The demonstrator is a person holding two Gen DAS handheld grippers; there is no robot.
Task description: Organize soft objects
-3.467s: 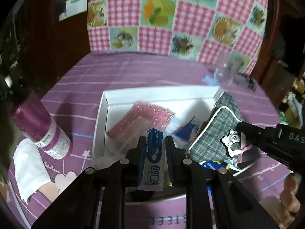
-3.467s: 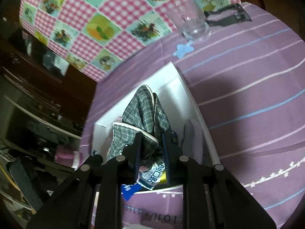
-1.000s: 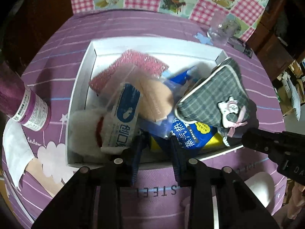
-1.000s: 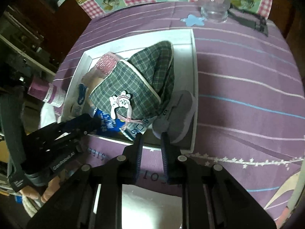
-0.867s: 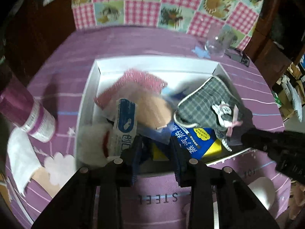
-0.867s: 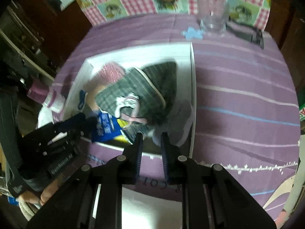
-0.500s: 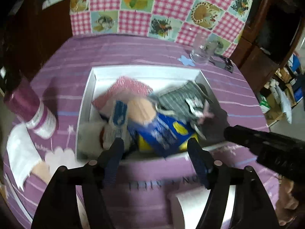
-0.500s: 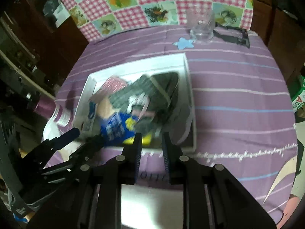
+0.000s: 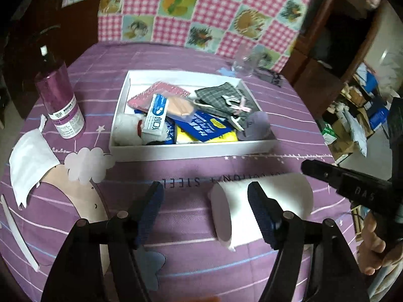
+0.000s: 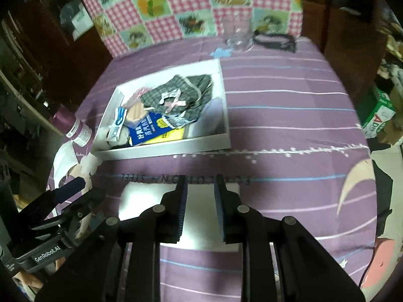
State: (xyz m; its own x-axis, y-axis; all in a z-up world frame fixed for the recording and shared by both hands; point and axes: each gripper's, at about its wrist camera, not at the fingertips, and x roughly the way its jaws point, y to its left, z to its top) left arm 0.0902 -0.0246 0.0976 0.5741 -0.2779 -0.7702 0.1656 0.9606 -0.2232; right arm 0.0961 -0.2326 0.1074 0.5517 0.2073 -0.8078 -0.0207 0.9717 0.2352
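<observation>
White tray (image 9: pixel 191 151) on the purple tabletop (image 9: pixel 289 115) now holds the plaid pouch (image 9: pixel 221 100) and bandage packet (image 9: pixel 156 114). Both released them: left tool (image 9: pixel 205 202) spread wide, right tool (image 10: pixel 200 198) slightly parted, each empty, pulled back over a white roll (image 9: pixel 267 196). Sorting looks nearly done.

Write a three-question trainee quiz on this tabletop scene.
1. True or false: the left tool is open and holds nothing.
2. Which lies uppermost at the right end of the white box: A plaid pouch, B purple bottle, C drinking glass?
3. Fill in: the white roll lies on the tablecloth, ____ the box.

Key: 1 true; 2 A; 3 outside.
</observation>
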